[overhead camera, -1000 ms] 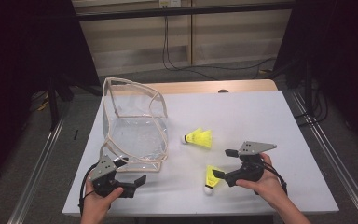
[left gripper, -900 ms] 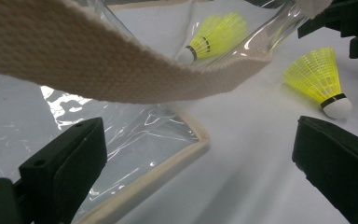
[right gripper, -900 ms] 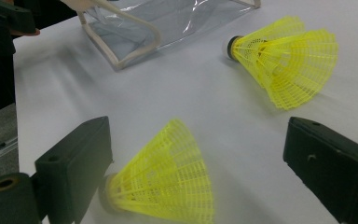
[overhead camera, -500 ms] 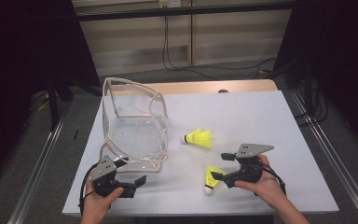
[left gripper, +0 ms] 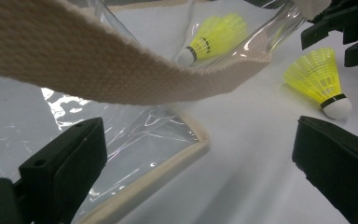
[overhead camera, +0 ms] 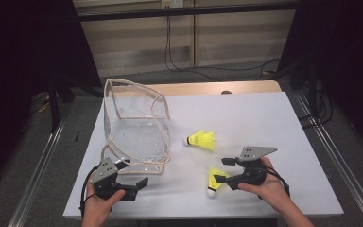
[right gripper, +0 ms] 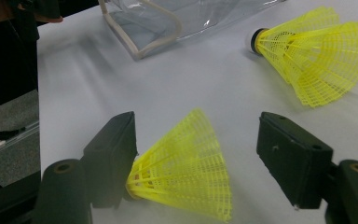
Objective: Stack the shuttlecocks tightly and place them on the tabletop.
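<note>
Step in hand, as judged: picking up the near shuttlecock (overhead camera: 214, 180), probably for the clear bag (overhead camera: 137, 135). Right gripper (overhead camera: 220, 170) low over the table (overhead camera: 264, 118), jaws set to either side of the near shuttlecock and just been closing on it. In the right gripper view, left jaw touching the yellow skirt (right gripper: 186, 172), right jaw apart from it with white table between; so not yet a pinch, only half a contact. Near shuttlecock lying on its side at the front of the table, white cork (overhead camera: 211, 192) toward the person, skirt toward the gripper. Far shuttlecock (overhead camera: 201, 140) lying just right of the bag, well apart from the jaws.

Left gripper (overhead camera: 139, 185) resting at the bag's front corner, jaws spread wide, nothing between the pads; in the left gripper view, cream strap (left gripper: 121, 70) arching above and the bag's cream rim (left gripper: 168, 172) lying between the jaws, untouched.

Next move, by judgement: closing the right jaws the rest of the way, gently, since the mesh skirt looks soft and likely to buckle or squirt out under a hard squeeze. Then a lift and a carry leftward to the bag's mouth. Likely need for the left gripper as well: catching strap or rim to hold the limp mouth open.
</note>
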`<state>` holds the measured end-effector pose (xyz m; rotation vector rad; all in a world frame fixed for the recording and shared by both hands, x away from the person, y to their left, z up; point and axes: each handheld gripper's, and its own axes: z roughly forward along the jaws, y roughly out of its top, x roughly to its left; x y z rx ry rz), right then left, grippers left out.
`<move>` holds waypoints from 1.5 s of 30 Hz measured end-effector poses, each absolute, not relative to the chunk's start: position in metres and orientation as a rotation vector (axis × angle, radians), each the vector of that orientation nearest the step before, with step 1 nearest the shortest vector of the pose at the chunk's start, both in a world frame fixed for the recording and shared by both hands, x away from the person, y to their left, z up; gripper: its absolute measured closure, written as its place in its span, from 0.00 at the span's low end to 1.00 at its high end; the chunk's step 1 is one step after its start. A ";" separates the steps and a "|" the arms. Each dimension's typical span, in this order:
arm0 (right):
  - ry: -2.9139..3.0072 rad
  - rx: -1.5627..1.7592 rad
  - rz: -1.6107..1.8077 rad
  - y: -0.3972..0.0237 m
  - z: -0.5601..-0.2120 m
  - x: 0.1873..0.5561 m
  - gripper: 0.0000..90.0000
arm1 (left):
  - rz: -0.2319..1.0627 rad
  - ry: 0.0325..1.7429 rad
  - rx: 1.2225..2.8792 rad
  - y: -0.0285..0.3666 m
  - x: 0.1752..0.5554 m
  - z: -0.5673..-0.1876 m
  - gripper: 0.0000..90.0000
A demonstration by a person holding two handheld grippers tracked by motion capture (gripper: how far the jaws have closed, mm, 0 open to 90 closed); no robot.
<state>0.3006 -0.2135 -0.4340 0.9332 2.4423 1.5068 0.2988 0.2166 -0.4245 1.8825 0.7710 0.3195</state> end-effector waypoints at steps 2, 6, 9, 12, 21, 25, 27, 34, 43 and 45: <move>2.448 0.930 1.506 -0.213 -0.435 0.301 0.34 | 0.319 0.771 1.883 0.217 0.299 -0.424 0.03; 2.460 0.923 1.497 -0.214 -0.435 0.301 0.36 | 0.320 0.778 1.882 0.217 0.299 -0.425 0.04; 2.466 0.911 1.502 -0.214 -0.435 0.300 0.38 | 0.319 0.775 1.884 0.217 0.299 -0.425 0.03; 2.476 0.898 1.499 -0.213 -0.435 0.300 0.41 | 0.319 0.771 1.887 0.216 0.299 -0.425 0.04; 2.506 0.872 1.492 -0.211 -0.436 0.299 0.43 | 0.323 0.772 1.884 0.216 0.299 -0.424 0.03; 2.515 0.858 1.490 -0.210 -0.437 0.299 0.45 | 0.322 0.774 1.884 0.216 0.299 -0.424 0.04; 2.520 0.861 1.486 -0.209 -0.437 0.298 0.46 | 0.323 0.775 1.885 0.216 0.299 -0.425 0.04; 2.560 0.827 1.470 -0.207 -0.440 0.297 0.59 | 0.322 0.775 1.881 0.216 0.299 -0.424 0.04; 2.576 0.806 1.497 -0.210 -0.440 0.297 0.78 | 0.325 0.769 1.883 0.216 0.299 -0.424 0.03; 2.579 0.804 1.508 -0.211 -0.440 0.297 0.80 | 0.325 0.770 1.884 0.216 0.299 -0.424 0.03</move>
